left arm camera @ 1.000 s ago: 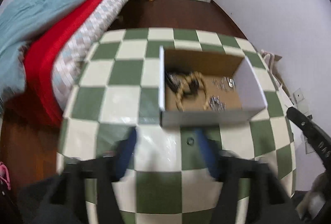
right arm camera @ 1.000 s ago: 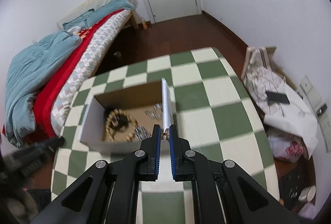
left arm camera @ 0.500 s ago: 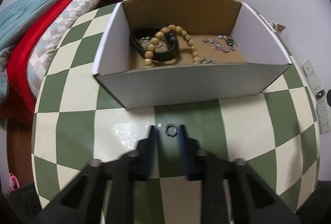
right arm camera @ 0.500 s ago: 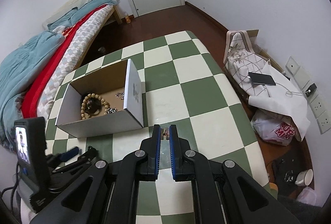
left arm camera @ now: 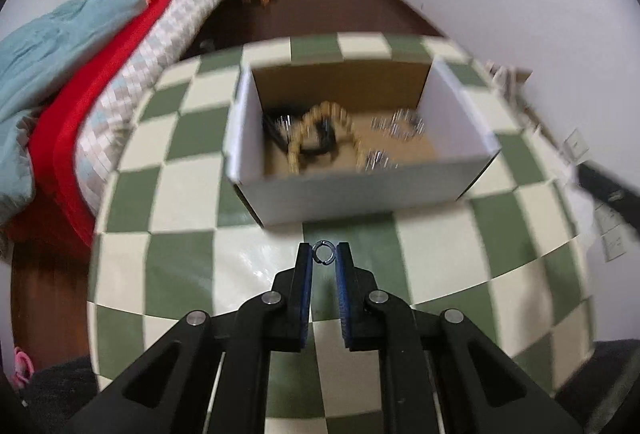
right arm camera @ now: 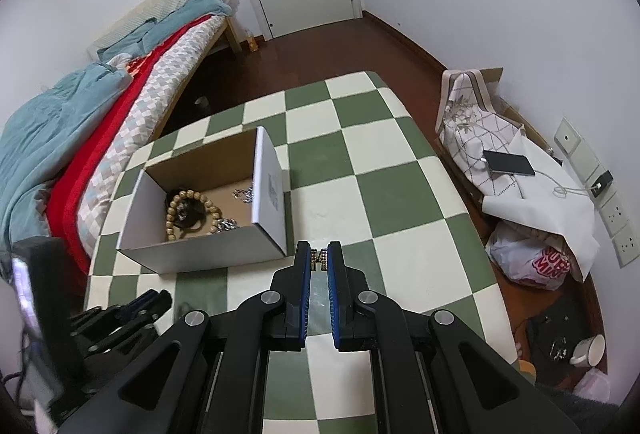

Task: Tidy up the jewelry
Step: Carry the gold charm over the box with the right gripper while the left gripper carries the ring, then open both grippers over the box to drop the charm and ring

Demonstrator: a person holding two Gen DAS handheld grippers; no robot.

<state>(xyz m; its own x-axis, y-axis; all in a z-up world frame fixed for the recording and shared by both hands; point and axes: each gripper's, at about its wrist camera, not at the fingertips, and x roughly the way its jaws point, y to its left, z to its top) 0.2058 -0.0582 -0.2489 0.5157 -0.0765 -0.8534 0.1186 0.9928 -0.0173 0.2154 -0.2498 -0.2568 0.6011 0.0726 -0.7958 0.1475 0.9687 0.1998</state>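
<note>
Both claws tilt down — left claw [left arm camera: 324,253] pinching a ring [left arm camera: 324,252].

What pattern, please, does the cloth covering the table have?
The table cloth is a green and cream checkerboard, clearest in the right wrist view.

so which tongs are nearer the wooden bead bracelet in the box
Hard to call. The left tongs, shut on a small ring, sit in front of the box's near wall. The right tongs, shut on a tiny gold piece, sit off its near right corner. The bracelet lies inside.
</note>
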